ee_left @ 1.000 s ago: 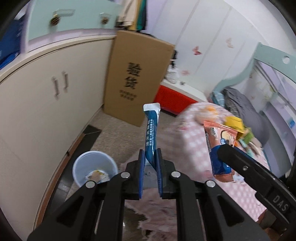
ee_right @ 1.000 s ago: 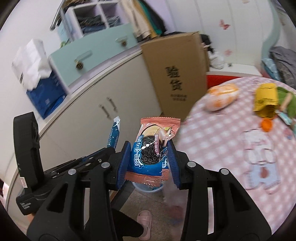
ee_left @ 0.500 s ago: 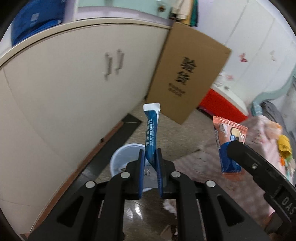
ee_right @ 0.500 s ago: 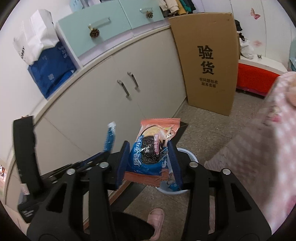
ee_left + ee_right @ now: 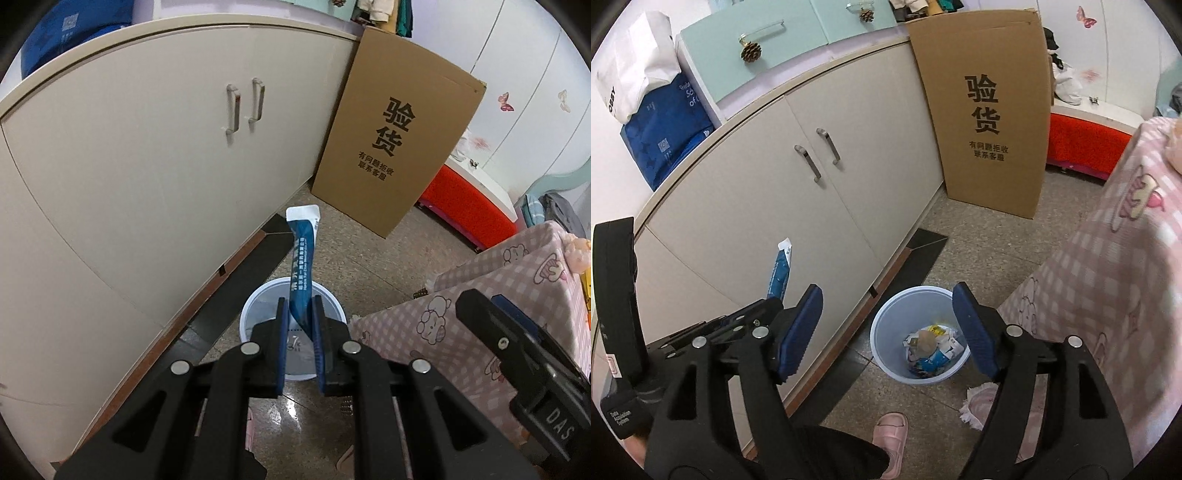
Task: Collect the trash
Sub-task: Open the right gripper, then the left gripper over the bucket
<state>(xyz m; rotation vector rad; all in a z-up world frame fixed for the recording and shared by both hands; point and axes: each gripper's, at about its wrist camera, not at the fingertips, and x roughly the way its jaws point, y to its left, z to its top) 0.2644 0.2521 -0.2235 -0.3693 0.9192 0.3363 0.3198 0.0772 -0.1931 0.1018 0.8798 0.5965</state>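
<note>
Glossy plastic sachet (image 5: 302, 266), smooth translucent plastic bin (image 5: 886, 325), matt cardboard box (image 5: 988, 110), speckled polished stone floor (image 5: 990, 254).

A slim blue-and-white foil sachet (image 5: 302, 266) stands upright above a round pale-blue plastic bin (image 5: 886, 317) on the floor, holding crumpled wrappers (image 5: 932, 350).

Two grippers, both pointing down and forward.
Left gripper (image 5: 300, 325) has jaws pressed close together, gripping sth thin. Right gripper (image 5: 888, 325) has jaws spread wide, nothing between them; left one sits just beside it.
</note>
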